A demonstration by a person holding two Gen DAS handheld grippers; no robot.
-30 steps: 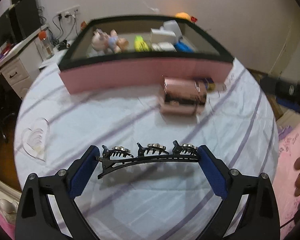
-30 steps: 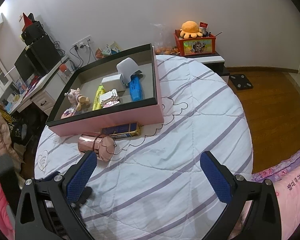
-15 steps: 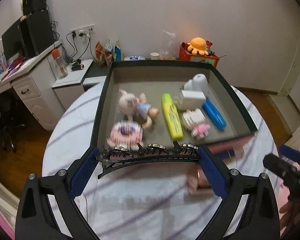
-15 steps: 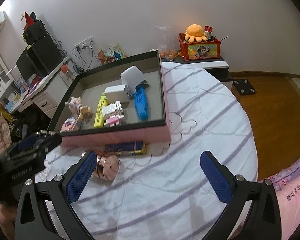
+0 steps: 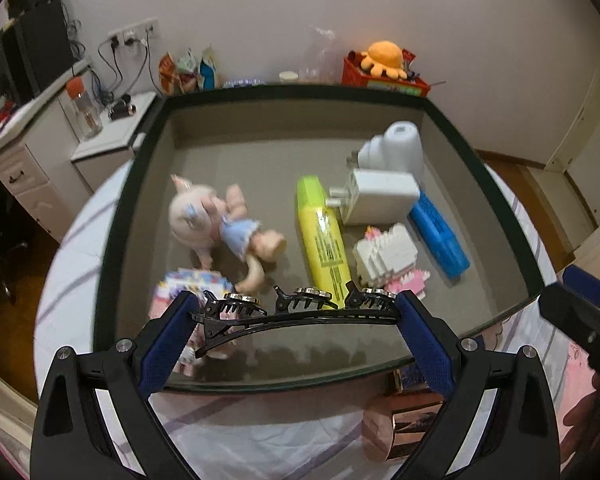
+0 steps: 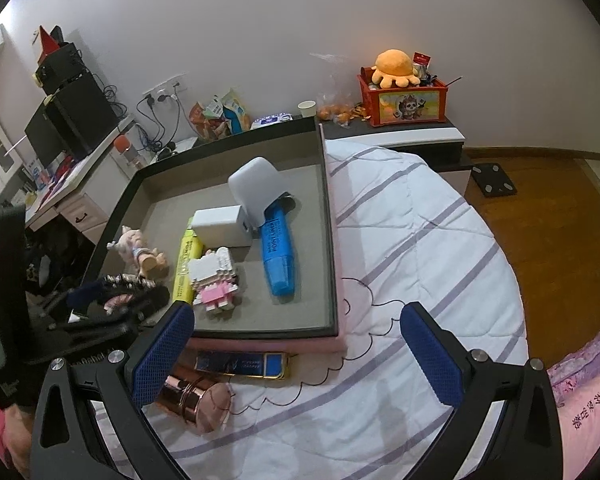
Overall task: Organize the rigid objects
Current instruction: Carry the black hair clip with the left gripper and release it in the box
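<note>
While toys fill the tray (image 5: 496, 204), left claw (image 5: 296, 320) grips hair clip (image 5: 300, 312) — above it

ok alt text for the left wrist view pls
The left tongs hold a black hair clip by its ends above the near edge of a box containing a pig doll, yellow highlighter and white charger.

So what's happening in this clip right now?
A person is tidying small items into a pink-sided tray with a black rim on a striped bedspread. The left gripper holds a long black hair clip with jewelled studs end to end above the tray's near edge, not yet released. The right gripper is open and empty. A rose-gold metal canister and a flat blue and gold box lie outside the tray.
</note>
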